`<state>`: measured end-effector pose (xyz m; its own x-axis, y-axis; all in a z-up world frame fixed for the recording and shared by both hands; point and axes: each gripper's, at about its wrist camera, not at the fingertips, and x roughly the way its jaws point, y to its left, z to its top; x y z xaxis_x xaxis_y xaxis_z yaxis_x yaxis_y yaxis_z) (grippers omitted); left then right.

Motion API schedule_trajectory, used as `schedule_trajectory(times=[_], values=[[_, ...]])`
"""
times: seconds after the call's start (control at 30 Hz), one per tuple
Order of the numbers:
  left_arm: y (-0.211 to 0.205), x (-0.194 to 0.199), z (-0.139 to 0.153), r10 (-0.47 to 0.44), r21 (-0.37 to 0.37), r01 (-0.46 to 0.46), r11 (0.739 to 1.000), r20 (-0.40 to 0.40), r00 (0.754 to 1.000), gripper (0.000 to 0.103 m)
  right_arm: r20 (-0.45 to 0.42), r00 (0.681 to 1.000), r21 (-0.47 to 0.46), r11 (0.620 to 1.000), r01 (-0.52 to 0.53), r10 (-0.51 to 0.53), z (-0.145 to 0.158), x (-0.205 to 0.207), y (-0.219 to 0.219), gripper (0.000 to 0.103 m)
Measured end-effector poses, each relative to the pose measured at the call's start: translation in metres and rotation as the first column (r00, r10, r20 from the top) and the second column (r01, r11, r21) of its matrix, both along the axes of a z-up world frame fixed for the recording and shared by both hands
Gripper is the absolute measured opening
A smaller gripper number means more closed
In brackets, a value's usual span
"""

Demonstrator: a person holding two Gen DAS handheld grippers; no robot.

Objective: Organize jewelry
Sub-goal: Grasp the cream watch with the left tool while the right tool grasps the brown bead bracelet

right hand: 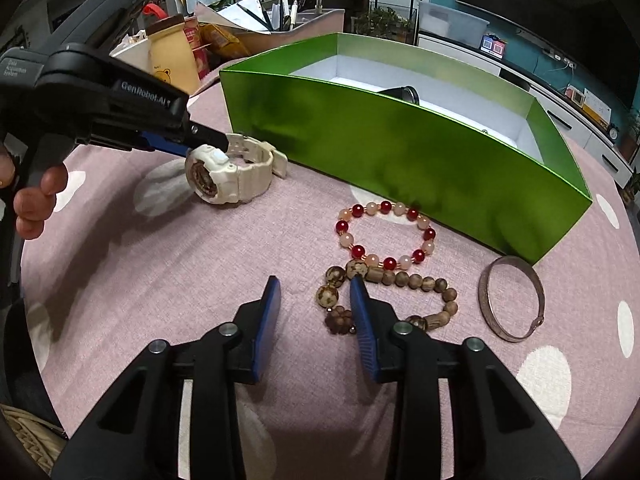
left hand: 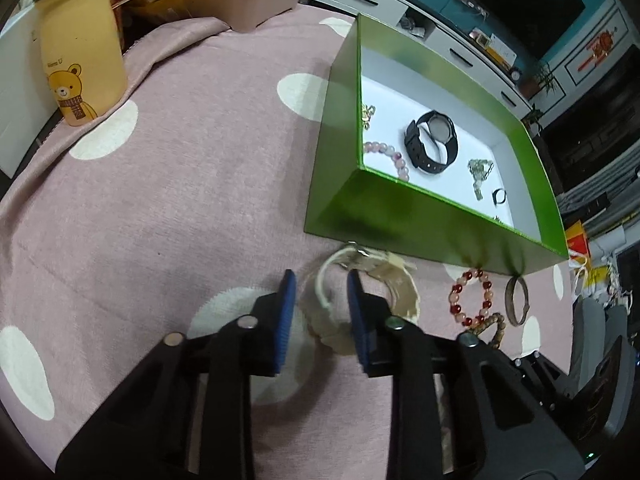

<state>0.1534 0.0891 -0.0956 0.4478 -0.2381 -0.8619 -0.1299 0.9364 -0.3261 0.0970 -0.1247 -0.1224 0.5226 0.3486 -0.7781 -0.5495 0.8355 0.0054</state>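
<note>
Right by the green box's (right hand: 400,152) near wall, the cream watch (right hand: 230,172) sits on its side between the left gripper's (left hand: 320,280) spread jaws — right gripper (right hand: 314,286), also open, hovers farther off.
</note>
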Motion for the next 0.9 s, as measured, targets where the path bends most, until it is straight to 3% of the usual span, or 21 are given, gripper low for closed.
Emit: schedule_trajectory(times=[0.07,0.17,0.47,0.73,0.9], values=[[0.0,-0.001,-0.003,-0.008,0.013,0.008,1.0,-0.013,1.0,0.017,-0.002,1.0,0.001,1.0,-0.009,0.009,0.0,-0.001,-0.001,0.018],[0.001,-0.003,-0.008,-0.027,-0.005,0.026,1.0,-0.027,0.999,0.011,-0.008,1.0,0.01,1.0,-0.012,0.012,0.001,-0.003,-0.005,0.011],[-0.008,-0.017,-0.003,-0.062,0.047,0.061,0.997,0.022,0.998,0.007,-0.044,0.999,0.124,0.992,0.035,-0.03,0.006,-0.007,-0.023,0.011],[-0.022,-0.03,0.014,-0.101,0.126,0.09,0.988,0.086,0.991,0.007,-0.082,0.992,0.322,0.939,0.118,-0.097,0.026,-0.013,-0.056,0.011],[-0.033,-0.04,0.027,-0.129,0.179,0.105,0.978,0.13,0.983,0.007,-0.094,0.988,0.399,0.905,0.15,-0.122,0.04,-0.015,-0.071,0.011]])
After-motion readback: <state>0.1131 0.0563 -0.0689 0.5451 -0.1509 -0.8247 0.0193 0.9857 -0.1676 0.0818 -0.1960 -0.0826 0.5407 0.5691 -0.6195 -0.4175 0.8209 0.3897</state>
